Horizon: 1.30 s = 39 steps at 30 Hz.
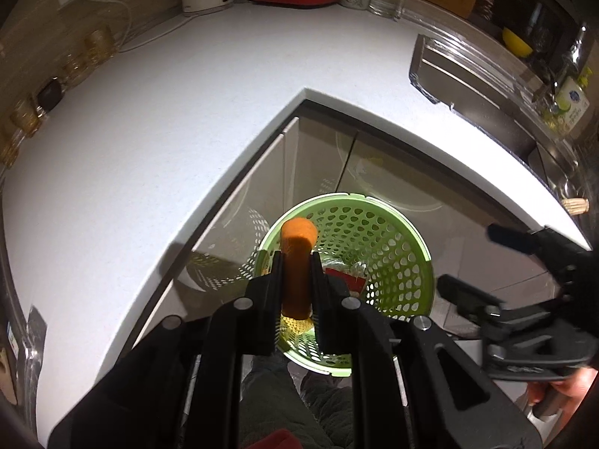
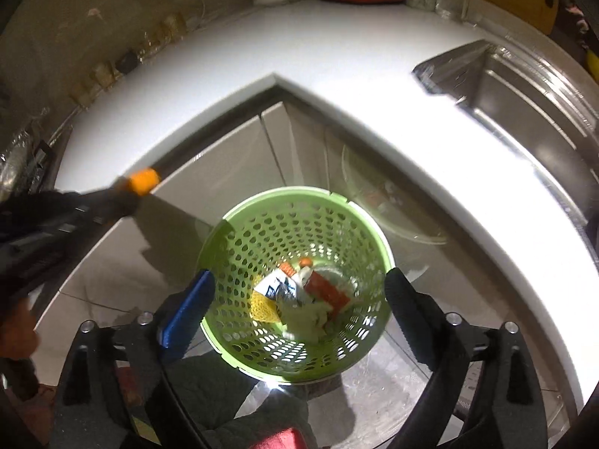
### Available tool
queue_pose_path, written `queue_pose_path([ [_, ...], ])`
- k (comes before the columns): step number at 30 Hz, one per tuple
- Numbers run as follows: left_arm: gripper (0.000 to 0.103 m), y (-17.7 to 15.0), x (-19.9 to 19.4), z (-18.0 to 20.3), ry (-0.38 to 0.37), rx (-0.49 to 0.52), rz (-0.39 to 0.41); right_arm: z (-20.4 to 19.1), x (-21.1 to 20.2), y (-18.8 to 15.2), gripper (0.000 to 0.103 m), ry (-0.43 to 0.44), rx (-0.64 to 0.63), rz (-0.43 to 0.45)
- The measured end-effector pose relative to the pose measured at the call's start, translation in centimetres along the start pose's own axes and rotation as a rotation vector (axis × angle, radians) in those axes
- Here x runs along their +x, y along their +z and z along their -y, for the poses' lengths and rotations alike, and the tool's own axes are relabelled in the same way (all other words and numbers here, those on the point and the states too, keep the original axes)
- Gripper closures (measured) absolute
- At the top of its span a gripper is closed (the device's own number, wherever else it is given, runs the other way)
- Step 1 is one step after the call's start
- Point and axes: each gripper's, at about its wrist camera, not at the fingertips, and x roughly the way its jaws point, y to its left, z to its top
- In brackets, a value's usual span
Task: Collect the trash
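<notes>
While left claw (image 1: pixel 295 262) grips orange cylinder (image 1: pixel 297 262), right claw (image 2: pixel 299 307) gapes above trash-filled green basket (image 2: pixel 262 232).

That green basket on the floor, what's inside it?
The green basket holds a crumpled white wrapper, a red packet, yellow netting and a small orange piece. Anything beneath that pile is hidden.

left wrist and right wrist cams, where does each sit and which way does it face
Left wrist: on the left claw, facing steeply down at the green basket; the claw is shut on an orange cylinder, right claw alongside.
Right wrist: on the open right claw, facing down into the basket; left claw at left.
Shared: basket, white counter, sink.
</notes>
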Motion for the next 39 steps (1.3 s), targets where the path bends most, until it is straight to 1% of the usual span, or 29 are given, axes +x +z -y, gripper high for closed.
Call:
queue_pose_path([
  [2, 0.09, 0.3, 1.0, 0.4, -0.015, 0.009, -0.018, 0.2, -1.5, 0.1, 0.007, -0.006, 0.005, 0.029],
  [5, 0.09, 0.7, 2.2, 1.2, -0.04, 0.021, -0.042, 0.7, -3.3, 0.4, 0.007, -0.033, 0.009, 0.061],
  [10, 0.089, 0.6, 4.0, 2.9, -0.058, 0.059, -0.075, 1.7, -4.6, 0.2, 0.007, -0.051, 0.031, 0.079],
  [12, 0.082, 0.4, 4.9, 3.5, -0.066, 0.07, -0.102, 2.0, -4.7, 0.0, 0.007, -0.054, 0.04, 0.08],
  [13, 0.067, 0.3, 5.2, 3.7, -0.066, 0.074, -0.115, 2.0, -4.8, -0.1, 0.007, -0.055, 0.042, 0.078],
  [14, 0.047, 0.1, 5.7, 4.0, -0.054, 0.074, -0.128, 2.0, -4.8, -0.1, 0.007, -0.056, 0.043, 0.074],
  [16, 0.034, -0.2, 6.1, 4.2, -0.029, 0.071, -0.122, 2.1, -4.6, -0.3, 0.007, -0.059, 0.045, 0.065],
  [19, 0.026, -0.4, 6.6, 4.2, -0.023, 0.07, -0.15, 2.2, -4.3, -0.5, 0.007, -0.064, 0.048, 0.056],
  [20, 0.025, -0.4, 6.6, 4.2, -0.021, 0.061, -0.154, 2.3, -4.3, -0.5, 0.007, -0.063, 0.05, 0.055],
  [21, 0.024, -0.3, 6.5, 4.1, -0.02, 0.055, -0.153, 2.3, -4.3, -0.5, 0.007, -0.063, 0.052, 0.055],
  [23, 0.017, -0.1, 6.0, 3.9, -0.012, 0.043, -0.146, 2.4, -4.3, -0.4, 0.007, -0.063, 0.055, 0.057],
  [25, 0.015, 0.2, 5.2, 3.8, 0.003, 0.043, -0.129, 2.5, -4.4, -0.2, 0.007, -0.064, 0.057, 0.064],
  [28, 0.012, 0.8, 3.1, 3.2, 0.039, 0.047, -0.072, 2.5, -4.8, 0.4, 0.007, -0.059, 0.061, 0.082],
  [29, 0.01, 1.0, 2.3, 2.9, 0.052, 0.044, -0.05, 2.5, -5.0, 0.7, 0.006, -0.057, 0.062, 0.087],
  [30, 0.009, 1.3, 1.4, 2.5, 0.067, 0.039, -0.025, 2.5, -5.1, 0.9, 0.002, -0.055, 0.062, 0.09],
  [35, 0.008, 2.8, -3.8, -0.1, 0.132, -0.022, 0.106, 1.8, -6.3, 2.4, 0.002, -0.032, 0.061, 0.132],
  [39, 0.008, 4.2, -7.5, -2.6, 0.171, -0.089, 0.195, 0.9, -7.6, 4.8, 0.002, -0.02, 0.049, 0.166],
])
